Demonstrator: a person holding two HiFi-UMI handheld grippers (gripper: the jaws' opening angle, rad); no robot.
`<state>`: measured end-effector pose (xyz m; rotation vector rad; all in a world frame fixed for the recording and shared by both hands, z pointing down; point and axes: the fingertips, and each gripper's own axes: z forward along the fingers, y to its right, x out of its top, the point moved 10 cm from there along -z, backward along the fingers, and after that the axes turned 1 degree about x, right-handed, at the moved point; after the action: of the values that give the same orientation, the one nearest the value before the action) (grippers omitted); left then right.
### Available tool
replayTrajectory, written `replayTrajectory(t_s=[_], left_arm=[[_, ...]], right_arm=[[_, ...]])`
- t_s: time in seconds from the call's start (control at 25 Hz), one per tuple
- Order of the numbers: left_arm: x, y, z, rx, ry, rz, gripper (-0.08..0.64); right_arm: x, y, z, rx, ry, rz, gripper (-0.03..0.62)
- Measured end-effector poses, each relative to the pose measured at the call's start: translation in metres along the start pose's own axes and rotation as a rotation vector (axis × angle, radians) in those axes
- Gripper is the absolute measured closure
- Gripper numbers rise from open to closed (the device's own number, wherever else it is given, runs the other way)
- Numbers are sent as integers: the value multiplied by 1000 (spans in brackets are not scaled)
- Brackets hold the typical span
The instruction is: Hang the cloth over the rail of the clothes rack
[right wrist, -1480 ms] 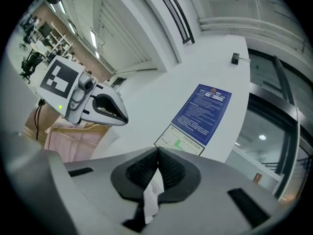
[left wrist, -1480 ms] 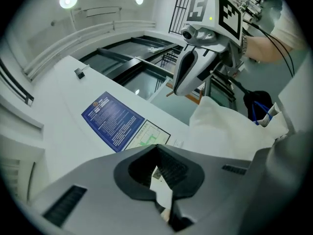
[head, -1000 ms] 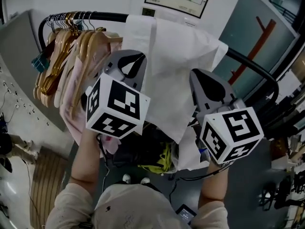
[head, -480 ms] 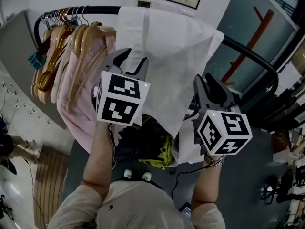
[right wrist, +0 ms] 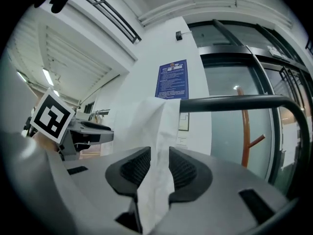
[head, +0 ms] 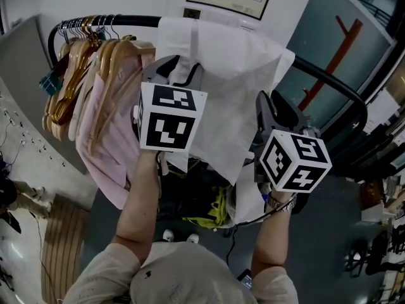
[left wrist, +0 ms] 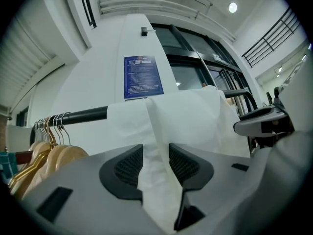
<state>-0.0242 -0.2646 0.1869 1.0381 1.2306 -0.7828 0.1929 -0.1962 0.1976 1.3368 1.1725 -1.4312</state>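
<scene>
Left gripper (left wrist: 155, 161), right gripper (right wrist: 159, 168) newly open-jawed around one cloth (head: 234, 94), one rail (head: 126, 21)

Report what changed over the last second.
Both let go: the left gripper and the right gripper have just been opening their jaws, and the white cloth now hangs loose between them. In the head view the left gripper shifted right and rolled, and the right gripper shifted slightly left. The cloth stays draped over the rail; the hangers are unmoved.

Print on the blue wall notice (left wrist: 143, 76) is illegible.
</scene>
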Motion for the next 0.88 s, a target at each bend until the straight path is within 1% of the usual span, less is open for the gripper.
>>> replayTrajectory(t_s=[0.16, 0.24, 0.28, 0.36, 0.4, 0.44, 0.48, 0.56, 0.68, 0.88], left_arm=[[-5, -3, 2, 29, -4, -3, 392], [-5, -5, 2, 52, 0, -1, 429], [-4, -6, 1, 58, 2, 0, 460], [-3, -8, -1, 65, 3, 14, 497], [-3, -9, -3, 68, 3, 25, 520], [-2, -11, -4, 67, 3, 36, 536], [-2, -13, -5, 63, 4, 44, 540], [-2, -18, -8, 64, 3, 66, 541], [0, -29, -16, 92, 3, 96, 541], [2, -57, -24, 162, 4, 108, 543]], right_arm=[[-2, 6, 6, -15, 4, -2, 485], [1, 8, 7, -11, 9, -2, 486], [2, 7, 8, -8, 11, -4, 486], [4, 6, 8, -12, 11, -20, 488], [4, 6, 8, -19, 11, -30, 509], [5, 7, 7, -25, 11, -34, 557], [5, 8, 6, -24, 11, -31, 572], [5, 13, 5, -3, 7, -8, 574], [8, 25, 0, 19, 0, 28, 574], [15, 53, -15, -25, 3, 23, 574]])
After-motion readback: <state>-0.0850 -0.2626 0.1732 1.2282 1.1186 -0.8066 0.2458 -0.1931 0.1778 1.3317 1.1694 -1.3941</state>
